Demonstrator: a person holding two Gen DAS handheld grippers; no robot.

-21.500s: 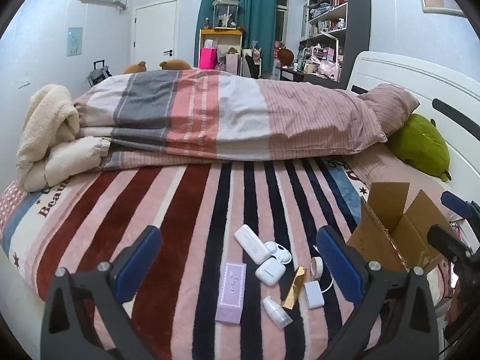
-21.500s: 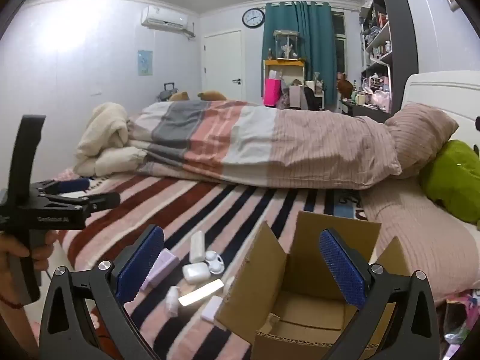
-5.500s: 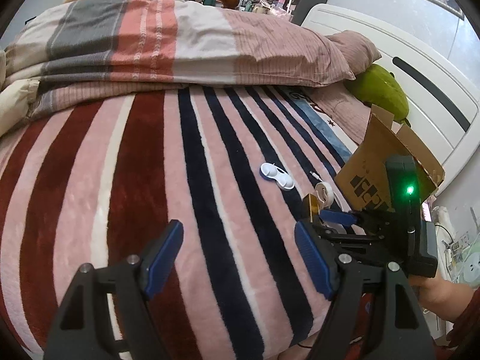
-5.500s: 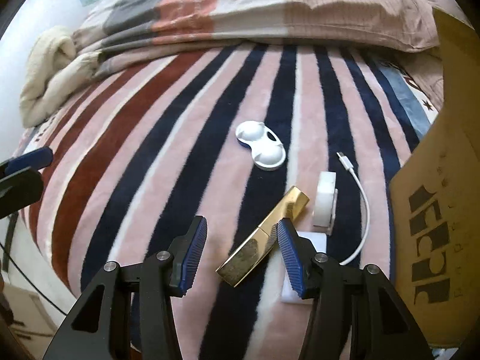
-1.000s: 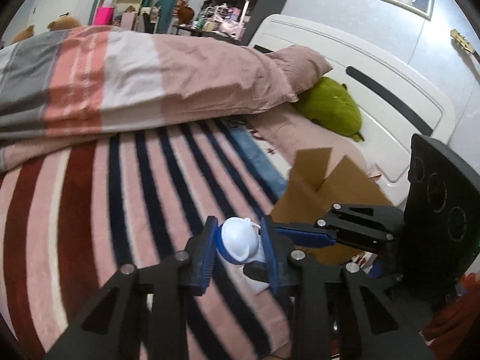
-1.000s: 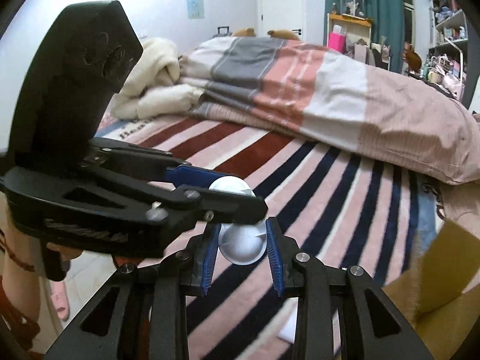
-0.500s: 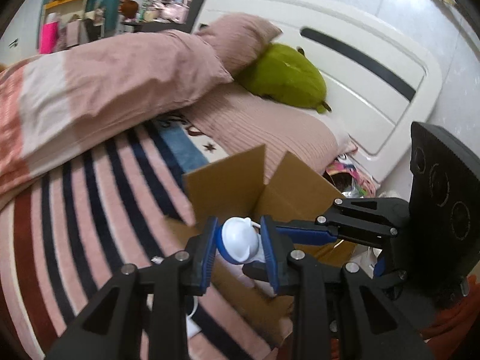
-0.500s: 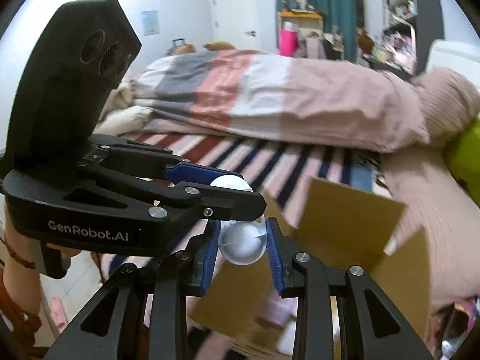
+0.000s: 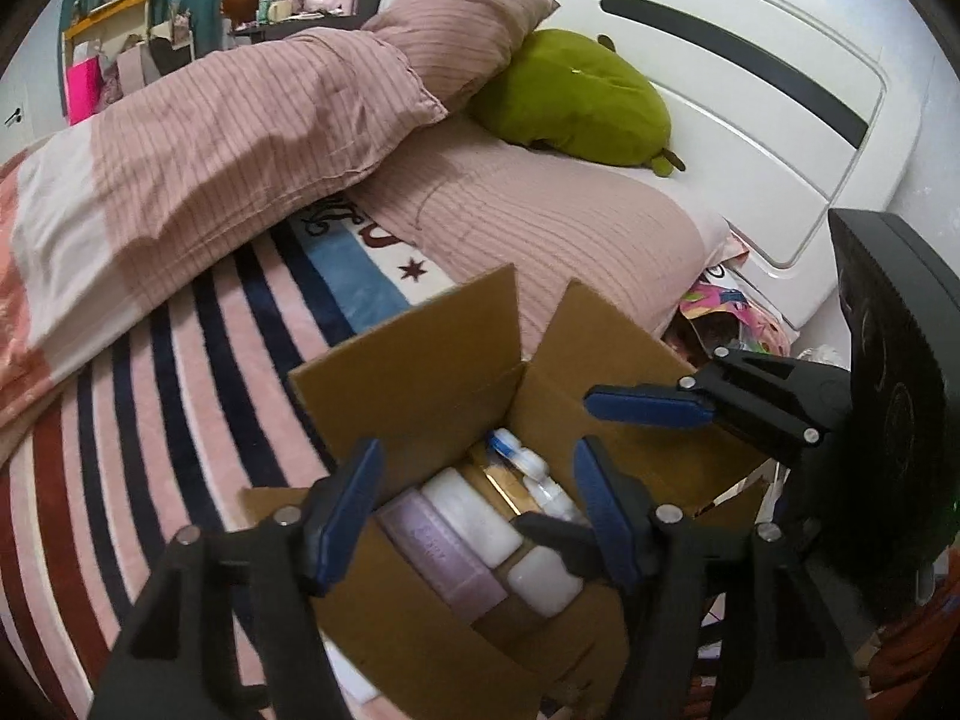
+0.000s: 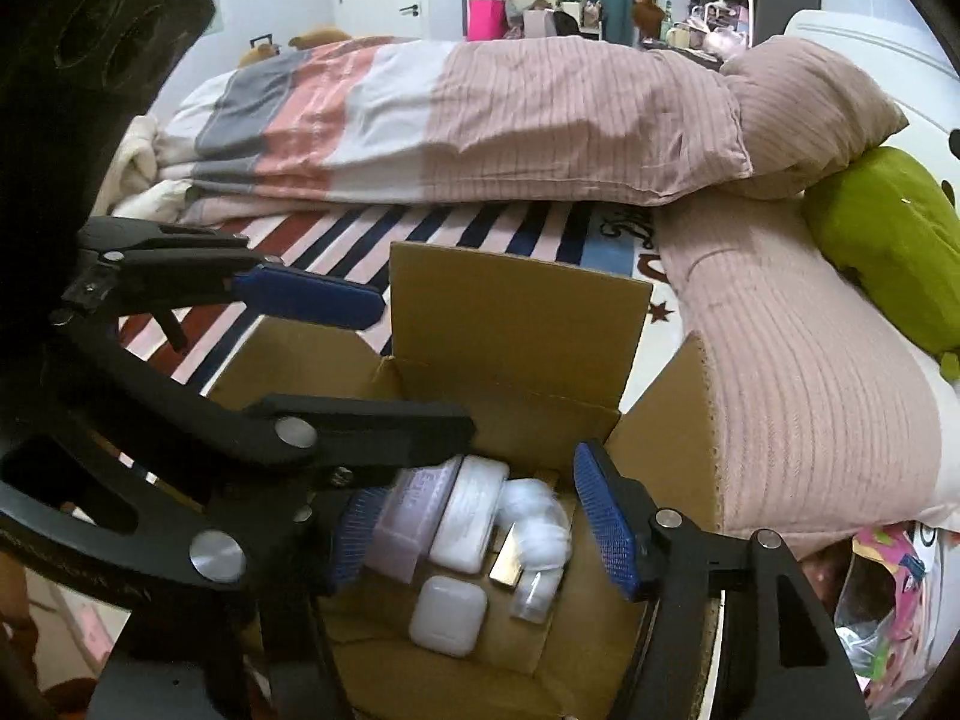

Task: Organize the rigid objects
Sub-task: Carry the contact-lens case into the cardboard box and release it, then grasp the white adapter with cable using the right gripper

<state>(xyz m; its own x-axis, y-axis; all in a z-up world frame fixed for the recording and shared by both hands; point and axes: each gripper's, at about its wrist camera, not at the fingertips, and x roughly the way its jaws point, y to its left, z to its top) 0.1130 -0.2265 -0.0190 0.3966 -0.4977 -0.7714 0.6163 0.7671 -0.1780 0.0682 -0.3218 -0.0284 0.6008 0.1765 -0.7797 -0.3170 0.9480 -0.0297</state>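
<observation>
Both your left gripper (image 9: 480,504) and right gripper (image 10: 480,534) hover with jaws released, empty, over the cardboard box (image 9: 420,372); lift straight up, clear of its flaps.

We see the bed (image 9: 180,360), striped blanket on top, carrying an open cardboard box (image 9: 420,372), a folded quilt (image 10: 480,120) and a green plush (image 9: 576,96)
</observation>
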